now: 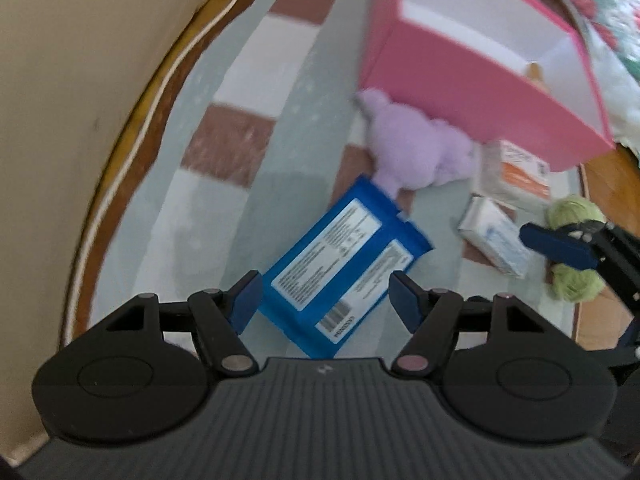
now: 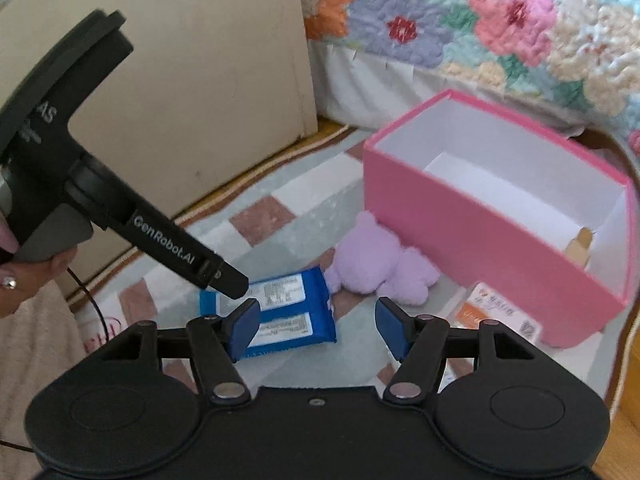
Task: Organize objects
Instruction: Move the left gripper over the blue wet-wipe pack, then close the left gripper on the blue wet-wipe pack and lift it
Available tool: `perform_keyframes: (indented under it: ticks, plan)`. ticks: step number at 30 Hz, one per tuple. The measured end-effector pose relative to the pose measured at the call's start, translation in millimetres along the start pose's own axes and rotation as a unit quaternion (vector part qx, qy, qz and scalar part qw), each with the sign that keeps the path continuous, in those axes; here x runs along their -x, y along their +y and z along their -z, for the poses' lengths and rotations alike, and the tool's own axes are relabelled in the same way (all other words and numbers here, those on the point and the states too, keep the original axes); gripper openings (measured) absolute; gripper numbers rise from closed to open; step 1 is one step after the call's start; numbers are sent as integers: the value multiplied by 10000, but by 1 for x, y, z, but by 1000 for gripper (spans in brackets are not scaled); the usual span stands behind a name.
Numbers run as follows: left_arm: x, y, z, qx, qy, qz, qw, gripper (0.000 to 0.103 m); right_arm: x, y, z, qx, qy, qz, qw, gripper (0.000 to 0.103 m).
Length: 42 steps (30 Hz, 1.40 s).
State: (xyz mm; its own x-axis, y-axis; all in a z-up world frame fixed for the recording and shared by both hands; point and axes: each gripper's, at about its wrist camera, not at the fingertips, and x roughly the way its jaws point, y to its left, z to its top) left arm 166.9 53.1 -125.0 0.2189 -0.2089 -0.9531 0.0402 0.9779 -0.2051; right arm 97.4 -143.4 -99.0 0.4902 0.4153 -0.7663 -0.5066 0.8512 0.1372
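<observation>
One blue packet (image 1: 343, 265), one purple plush (image 1: 416, 144), two small cartons (image 1: 514, 172) (beside one pink box (image 1: 460, 80)); left gripper (image 1: 325, 300) and right gripper (image 2: 316, 330) both spread, empty

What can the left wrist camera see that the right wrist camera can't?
Only the left wrist view shows the green yarn ball and the small white and blue box on the rug. Only the right wrist view shows the flowery quilt behind the pink box. Both show the pink box, the purple plush toy, the blue packet and the orange and white box. The left gripper and right gripper are both open.
</observation>
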Motion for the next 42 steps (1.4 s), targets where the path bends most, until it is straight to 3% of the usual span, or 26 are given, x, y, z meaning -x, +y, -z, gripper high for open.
perform_keyframes:
  ticks: [8,12,15,18,23,25,30,33,38,42]
  plan:
    - [-26,30,9,816,77,53,9966,69,-58,3,18,72,392,-201,9990,69]
    - [-28,38,11,880,42,-170,9960,69,-74,4,22,75,436,-244,9987,69]
    - [-38,42,16,1023,193,-105,9945,69,-83,2,20,25,439,-307,9986,69]
    - [-45,34,23,910,76,-180,9957,68,-93,-3,19,-52,529,-306,9981,69]
    - [-48,19,36,743,-212,-75,9970,55,-102,-15,21,-442,556,-579,9958,68]
    - [-47,16,41,681,-357,-97,9970,46,-99,-13,23,-442,543,-650,9954,55]
    - [-39,17,48,583,-692,201,9957,33,-84,-8,34,-503,630,-477,9956,45]
    - [-40,13,55,516,-711,311,9957,31,-72,-5,45,-621,741,-334,9948,44]
    - [-50,5,73,405,-467,98,9980,33,-62,-12,64,-1265,746,-313,9887,47]
    - [-50,-1,74,369,-667,13,9971,34,-63,-12,69,-1424,606,-317,9874,49]
